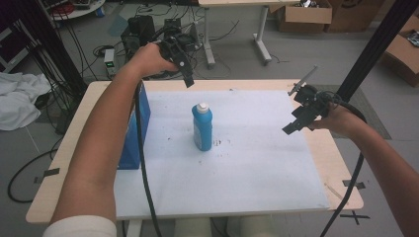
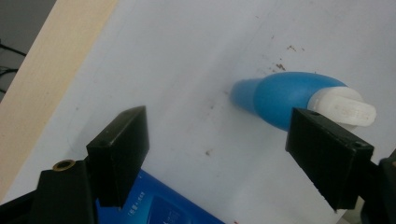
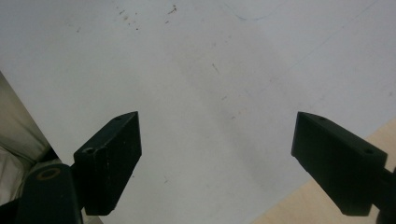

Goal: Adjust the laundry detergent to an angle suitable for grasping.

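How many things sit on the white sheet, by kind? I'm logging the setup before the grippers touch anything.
Blue bottle with white cap, upright: 1
Blue box, at the sheet's left edge: 1
Total: 2
Both grippers, the left gripper and the right gripper, hang open above the sheet, holding nothing.

Workroom with a grey floor (image 1: 306, 69) and a light wood table (image 1: 341, 163)

A white sheet (image 1: 247, 173) covers most of the table. Behind it stands a second table (image 1: 237, 29) on white legs, with cardboard boxes (image 1: 304, 15) to its right and black cables (image 1: 99, 49) on the floor. White cloth (image 1: 17, 98) lies at left; what may be black tape marks (image 1: 49, 174) dot the floor.
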Tool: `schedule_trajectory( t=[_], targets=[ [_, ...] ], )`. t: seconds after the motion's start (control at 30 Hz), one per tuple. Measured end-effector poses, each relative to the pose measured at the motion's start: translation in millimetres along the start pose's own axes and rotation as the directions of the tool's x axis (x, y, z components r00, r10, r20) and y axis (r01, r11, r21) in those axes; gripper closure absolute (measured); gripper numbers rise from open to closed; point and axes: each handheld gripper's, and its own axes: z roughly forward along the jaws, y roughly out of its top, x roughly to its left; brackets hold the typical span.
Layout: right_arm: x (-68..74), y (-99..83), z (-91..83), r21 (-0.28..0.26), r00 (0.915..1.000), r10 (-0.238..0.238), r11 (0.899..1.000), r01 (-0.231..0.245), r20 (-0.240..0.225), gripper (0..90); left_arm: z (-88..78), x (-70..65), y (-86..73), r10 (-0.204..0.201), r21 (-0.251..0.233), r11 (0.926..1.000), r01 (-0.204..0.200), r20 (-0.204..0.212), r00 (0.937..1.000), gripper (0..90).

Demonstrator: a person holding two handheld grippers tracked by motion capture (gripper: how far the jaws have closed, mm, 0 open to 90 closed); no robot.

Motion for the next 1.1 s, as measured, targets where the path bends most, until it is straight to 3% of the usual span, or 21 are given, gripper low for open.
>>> schedule_trajectory(
  t=[0.33, 0.57, 0.7, 0.9, 1.1],
  targets=[
    [14.0, 7.6, -6.8, -0.021, 0.9993, 0.024, 0.999, -0.024, 0.027, 15.5, -6.7, -2.8, -10.8, 0.009, 0.010, 0.9999, -0.009, -0.009, 0.9999, 22.3],
    [28.8, 16.4, -9.7, -0.026, 0.9991, 0.035, 0.999, -0.035, 0.025, 15.6, -10.2, -3.9, -18.8, 0.008, 0.007, 0.9999, -0.007, -0.010, 0.9999, 22.3],
    [39.4, 24.9, -8.9, -0.042, 0.9975, 0.053, 0.998, -0.052, 0.046, 15.4, -10.8, -3.7, -24.4, 0.009, 0.012, 0.9999, -0.009, -0.012, 0.9999, 22.3],
    [48.4, 31.6, -6.5, -0.045, 0.9964, 0.074, 0.996, -0.073, 0.040, 16.1, -9.4, 5.7, -28.1, 0.011, 0.004, 0.9999, -0.011, 0.010, 0.9999, 22.2],
    [61.3, 37.4, -2.9, -0.068, 0.9930, 0.111, 0.992, -0.108, 0.041, 16.2, -4.8, 6.0, -27.6, 0.031, 0.022, 0.9992, -0.032, 0.011, 0.9994, 22.2]
  ],
)
